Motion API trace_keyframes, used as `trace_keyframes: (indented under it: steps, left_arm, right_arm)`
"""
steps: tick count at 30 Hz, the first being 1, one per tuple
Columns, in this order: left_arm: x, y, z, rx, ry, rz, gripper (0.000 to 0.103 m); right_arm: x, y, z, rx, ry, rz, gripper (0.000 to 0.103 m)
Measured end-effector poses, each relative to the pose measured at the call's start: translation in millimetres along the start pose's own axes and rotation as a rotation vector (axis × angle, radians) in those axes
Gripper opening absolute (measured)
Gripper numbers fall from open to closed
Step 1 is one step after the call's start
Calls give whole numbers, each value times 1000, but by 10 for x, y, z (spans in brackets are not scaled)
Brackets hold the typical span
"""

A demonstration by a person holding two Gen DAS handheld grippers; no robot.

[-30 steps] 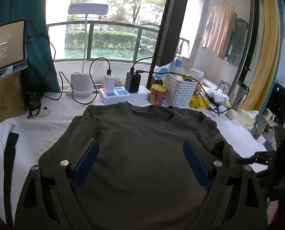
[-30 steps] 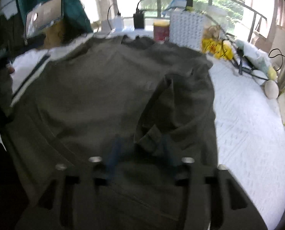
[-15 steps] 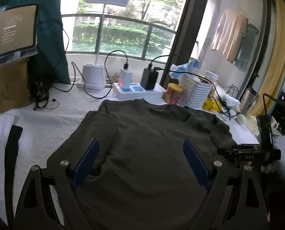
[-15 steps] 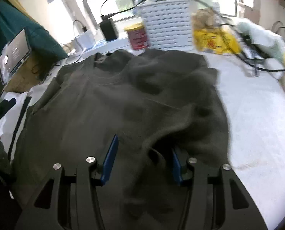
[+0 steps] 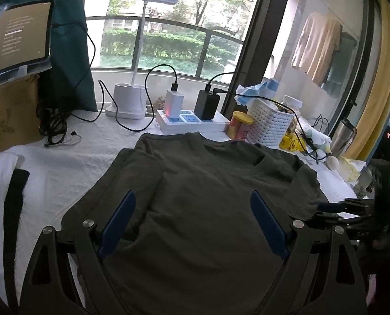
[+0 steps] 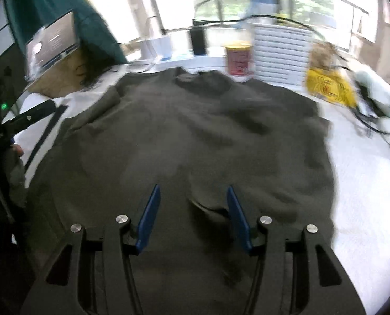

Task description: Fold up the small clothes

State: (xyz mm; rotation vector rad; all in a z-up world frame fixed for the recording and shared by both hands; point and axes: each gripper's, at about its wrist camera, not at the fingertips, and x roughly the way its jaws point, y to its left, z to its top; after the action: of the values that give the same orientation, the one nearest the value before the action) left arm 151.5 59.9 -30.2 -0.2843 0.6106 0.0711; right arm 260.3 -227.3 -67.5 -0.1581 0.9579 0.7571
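A dark olive T-shirt (image 5: 208, 199) lies spread on the white-covered table (image 5: 63, 168), its collar toward the window. My left gripper (image 5: 192, 195) hovers over the shirt's middle, wide open, with nothing between its blue pads (image 5: 119, 218). My right gripper (image 6: 193, 191) is over the lower right part of the T-shirt (image 6: 195, 136). Its jaws stand apart. A small raised fold of cloth (image 6: 208, 207) lies between the pads without being pressed. The right gripper (image 5: 336, 206) also shows at the right edge of the left wrist view. The left gripper (image 6: 24, 120) shows at the left edge of the right wrist view.
Behind the collar stand a power strip (image 5: 189, 122) with chargers, a white lamp (image 5: 129, 99), a yellow-lidded can (image 5: 239, 128) and a white basket (image 5: 271, 123). Cables, a yellow bag (image 6: 328, 86) and a steel mug (image 5: 343, 136) crowd the right. A white garment with black stripes (image 5: 8, 191) lies on the left.
The right gripper had the raised right sleeve between its fingers; its jaws have spread and the sleeve now lies flat. The right view has swung and is blurred. The left gripper stays open.
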Motion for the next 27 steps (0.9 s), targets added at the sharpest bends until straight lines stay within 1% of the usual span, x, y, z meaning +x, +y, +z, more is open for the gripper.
trace_keyframes:
  steps: [4, 7, 9, 10, 13, 15, 19, 20, 21, 22, 23, 24, 27]
  left_arm:
    - [5, -56, -19, 8, 3, -9, 91]
    - [-9, -112, -32, 18, 2, -15, 91]
    - [-18, -147, -41, 23, 3, -19, 91]
    - [-24, -168, -44, 27, 3, -21, 91]
    - [-57, -218, -47, 40, 0, -25, 91]
    - [-92, -250, -49, 46, -4, -27, 91]
    - [-120, -286, -61, 53, -5, -29, 91]
    - [-126, -293, -60, 55, -5, -29, 91]
    - [-139, -304, -61, 58, -7, -30, 91]
    - [-149, -309, -61, 60, -8, -29, 91]
    - [-156, -315, -60, 61, -8, -29, 91]
    - [-164, -320, -61, 63, -9, -28, 91]
    - [-166, -323, -64, 60, -9, -28, 91]
  right_arm:
    - [-36, -142, -233, 38, 53, -23, 54]
    - [-90, -111, -406, 10, 61, -48, 53]
    - [-90, -66, -487, -20, 79, -88, 54]
    - [-112, -33, -512, -34, 70, -118, 53]
    - [-211, -5, -530, -44, 32, -158, 53]
    - [-289, -5, -539, -44, 7, -145, 53]
    - [-166, -41, -593, -60, 36, -135, 53]
    - [-136, -46, -613, -64, 36, -130, 49]
    - [-143, -33, -628, -76, 14, -133, 35]
    - [-155, -37, -634, -73, 8, -134, 26]
    - [-172, -59, -633, -65, 9, -125, 15]
    - [-203, -64, -642, -64, 10, -114, 14]
    - [-250, -5, -694, -104, 31, -124, 14]
